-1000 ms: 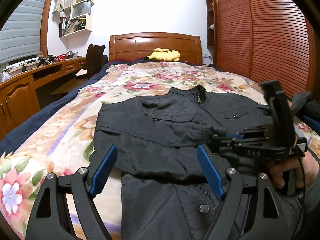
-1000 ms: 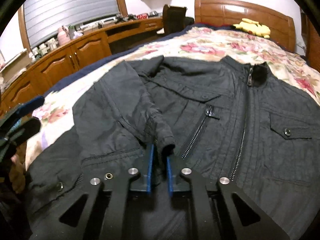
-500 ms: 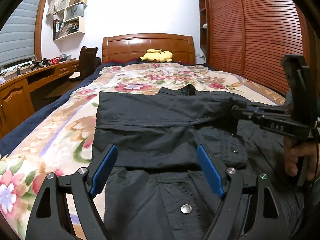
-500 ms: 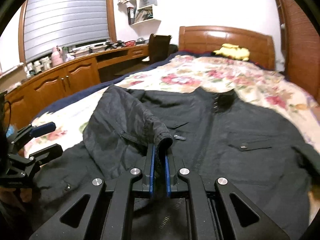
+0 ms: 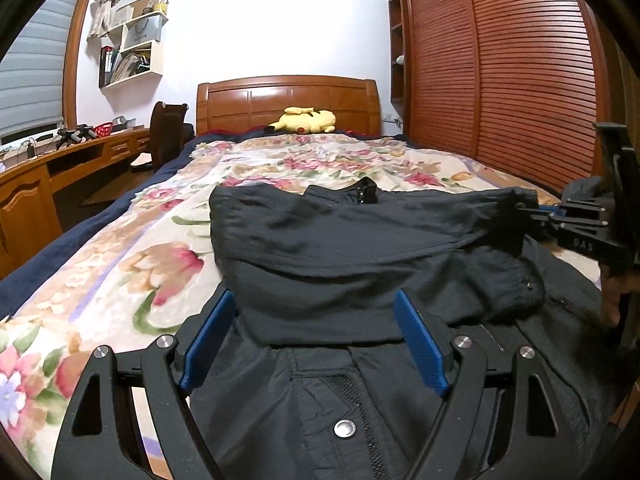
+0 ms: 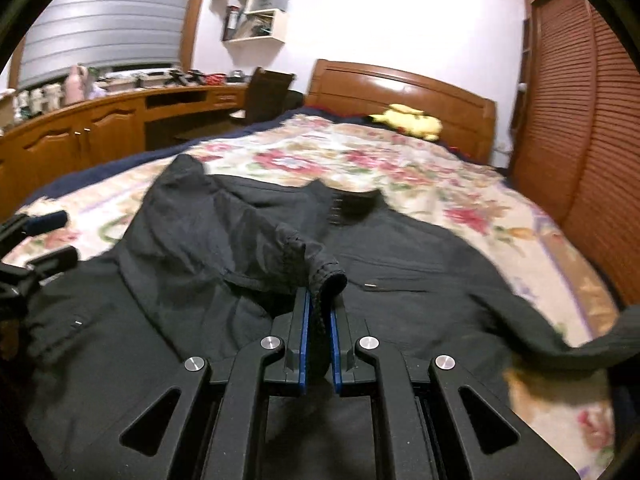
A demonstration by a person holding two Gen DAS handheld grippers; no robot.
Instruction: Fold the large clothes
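Note:
A black zip jacket [image 5: 360, 264] lies front-up on the flowered bedspread [image 5: 120, 264]. My left gripper [image 5: 316, 332] is open, low over the jacket's lower left part, holding nothing. My right gripper [image 6: 320, 320] is shut on the cuff [image 6: 326, 276] of the jacket's left sleeve [image 6: 224, 232] and holds it stretched across the chest toward the right. In the left wrist view the right gripper [image 5: 532, 210] shows at the right with the sleeve [image 5: 360, 228] taut. The other sleeve [image 6: 560, 332] trails off to the right.
A yellow plush toy [image 5: 304, 120] lies by the wooden headboard [image 5: 288, 100]. A long wooden desk [image 5: 60, 168] and a chair [image 5: 168, 132] stand left of the bed. A slatted wardrobe [image 5: 500, 60] runs along the right.
My right gripper has pulled the sleeve cuff farther right across the jacket and higher. The sleeve now lies stretched over the chest. My left gripper has stayed open, over the same spot.

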